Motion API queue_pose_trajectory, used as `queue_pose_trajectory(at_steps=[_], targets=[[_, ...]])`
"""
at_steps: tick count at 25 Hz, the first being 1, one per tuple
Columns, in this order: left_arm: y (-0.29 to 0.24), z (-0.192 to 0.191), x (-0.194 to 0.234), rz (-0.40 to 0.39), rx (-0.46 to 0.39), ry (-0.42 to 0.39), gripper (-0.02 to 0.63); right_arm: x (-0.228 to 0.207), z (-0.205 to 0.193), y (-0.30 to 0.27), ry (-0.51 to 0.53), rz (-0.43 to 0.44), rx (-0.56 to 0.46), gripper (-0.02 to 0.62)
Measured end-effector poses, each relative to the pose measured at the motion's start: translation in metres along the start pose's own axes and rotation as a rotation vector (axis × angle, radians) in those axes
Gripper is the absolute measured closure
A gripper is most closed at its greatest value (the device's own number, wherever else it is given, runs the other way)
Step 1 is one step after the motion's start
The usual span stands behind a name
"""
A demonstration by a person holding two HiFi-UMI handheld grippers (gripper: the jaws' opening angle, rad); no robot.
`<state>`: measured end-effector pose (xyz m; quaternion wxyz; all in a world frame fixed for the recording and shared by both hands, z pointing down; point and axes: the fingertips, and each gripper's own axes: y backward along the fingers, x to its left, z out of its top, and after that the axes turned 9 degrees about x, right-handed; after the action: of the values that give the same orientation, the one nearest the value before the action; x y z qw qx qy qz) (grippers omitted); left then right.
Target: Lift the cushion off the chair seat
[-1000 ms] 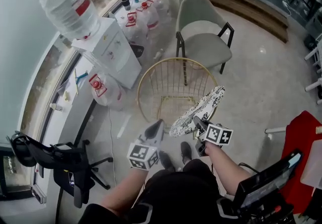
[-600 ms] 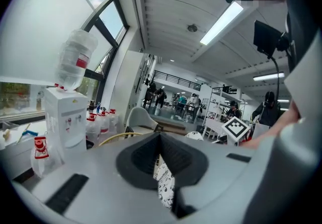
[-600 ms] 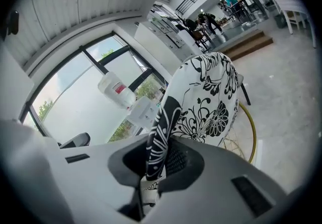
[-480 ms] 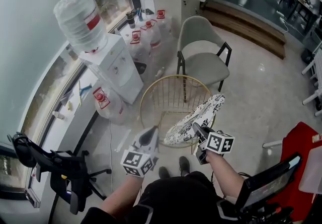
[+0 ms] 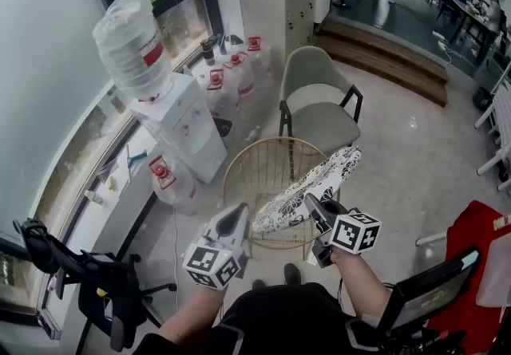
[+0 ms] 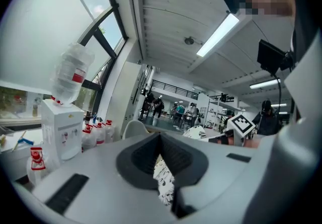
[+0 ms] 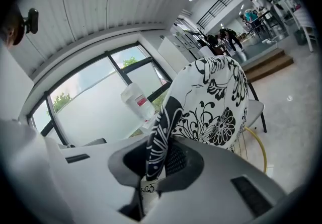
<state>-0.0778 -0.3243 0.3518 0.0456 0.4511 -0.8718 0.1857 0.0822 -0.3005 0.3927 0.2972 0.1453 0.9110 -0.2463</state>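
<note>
The black-and-white floral cushion [image 5: 311, 186] hangs in the air above the round gold wire chair [image 5: 239, 162], clear of its seat. In the head view my left gripper [image 5: 242, 213] is shut on the cushion's near left edge. My right gripper [image 5: 312, 203] is shut on its near right edge. In the left gripper view a strip of the patterned cushion [image 6: 164, 183] is pinched between the jaws of the left gripper [image 6: 162, 167]. Seen from the right gripper [image 7: 160, 155], the cushion [image 7: 211, 102] rises from the closed jaws and fills the middle of the view.
A white water dispenser [image 5: 184, 130] with a big bottle [image 5: 132, 42] stands left of the chair, with several water jugs [image 5: 231, 66] behind it. A grey armchair [image 5: 323, 102] stands beyond. A black office chair [image 5: 88, 282] is at near left, a red object [image 5: 479, 242] at right.
Both grippers have risen with the cushion, which now hangs higher above the gold chair and spreads more level between them.
</note>
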Motion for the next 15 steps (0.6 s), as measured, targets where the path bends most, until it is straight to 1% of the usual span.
queue_pose_trajectory(at_steps=[5, 9, 12, 15], targets=[[0.002, 0.018, -0.003, 0.009, -0.016, -0.04, 0.598, 0.029, 0.025, 0.012, 0.106, 0.014, -0.038, 0.565], [0.006, 0.03, -0.003, 0.044, -0.03, -0.082, 0.598, 0.04, 0.038, 0.018, 0.201, -0.009, -0.066, 0.566], [0.01, 0.035, 0.001, 0.055, -0.044, -0.085, 0.598, 0.048, 0.045, 0.02, 0.271, -0.021, -0.096, 0.566], [0.011, 0.039, 0.004, 0.06, -0.053, -0.081, 0.598, 0.051, 0.05, 0.021, 0.335, -0.052, -0.113, 0.568]])
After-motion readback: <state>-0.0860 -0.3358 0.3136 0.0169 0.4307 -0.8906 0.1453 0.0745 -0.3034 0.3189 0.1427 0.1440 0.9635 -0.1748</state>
